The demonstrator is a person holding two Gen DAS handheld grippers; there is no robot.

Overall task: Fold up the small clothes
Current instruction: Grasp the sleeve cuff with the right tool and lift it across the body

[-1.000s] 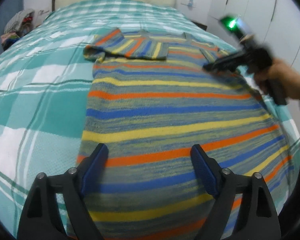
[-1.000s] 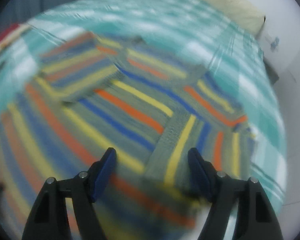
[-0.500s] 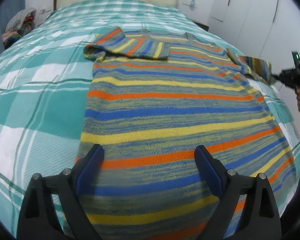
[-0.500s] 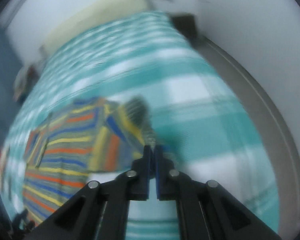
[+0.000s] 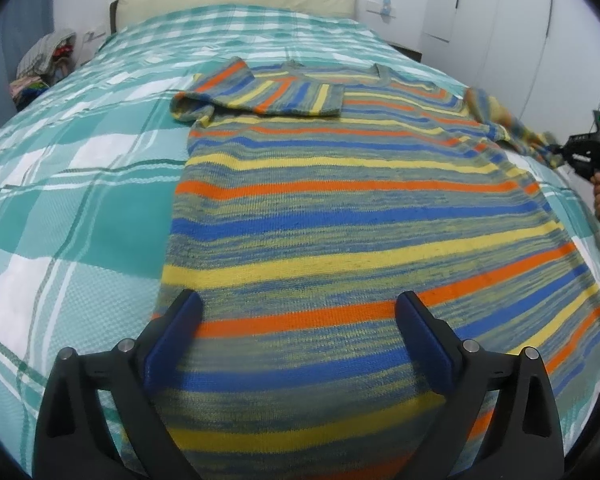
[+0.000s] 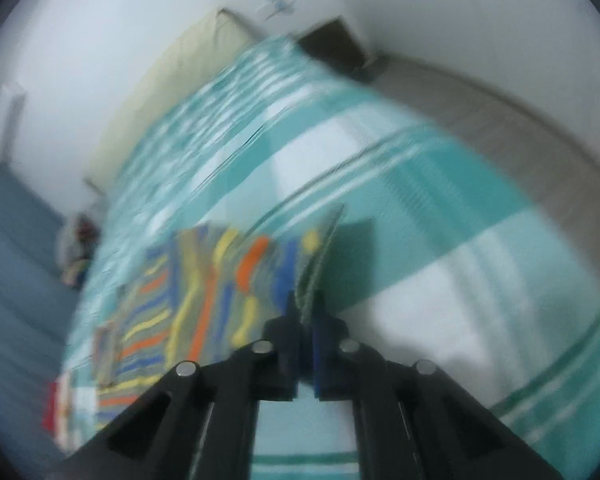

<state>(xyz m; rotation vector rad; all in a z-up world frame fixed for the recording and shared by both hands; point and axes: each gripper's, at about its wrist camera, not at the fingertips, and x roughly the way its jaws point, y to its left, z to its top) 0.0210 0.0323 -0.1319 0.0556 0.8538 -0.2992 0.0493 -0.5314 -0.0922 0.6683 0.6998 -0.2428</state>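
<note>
Our striped sweater [image 5: 360, 216] lies flat on the bed [image 5: 80, 160]; one sleeve [image 5: 268, 94] is folded across the chest. Our right hand-held gripper [image 6: 305, 312] pinches the other sleeve [image 5: 512, 128], drawn outward. Our left hand-held gripper [image 5: 296, 336] hovers open above the hem. Most folding remains.

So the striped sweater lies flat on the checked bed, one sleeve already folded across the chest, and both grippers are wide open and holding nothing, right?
Not quite. Only the left gripper is open and empty. The right gripper is shut on the other sleeve of the striped sweater, as both wrist views show. The rest is right.
</note>
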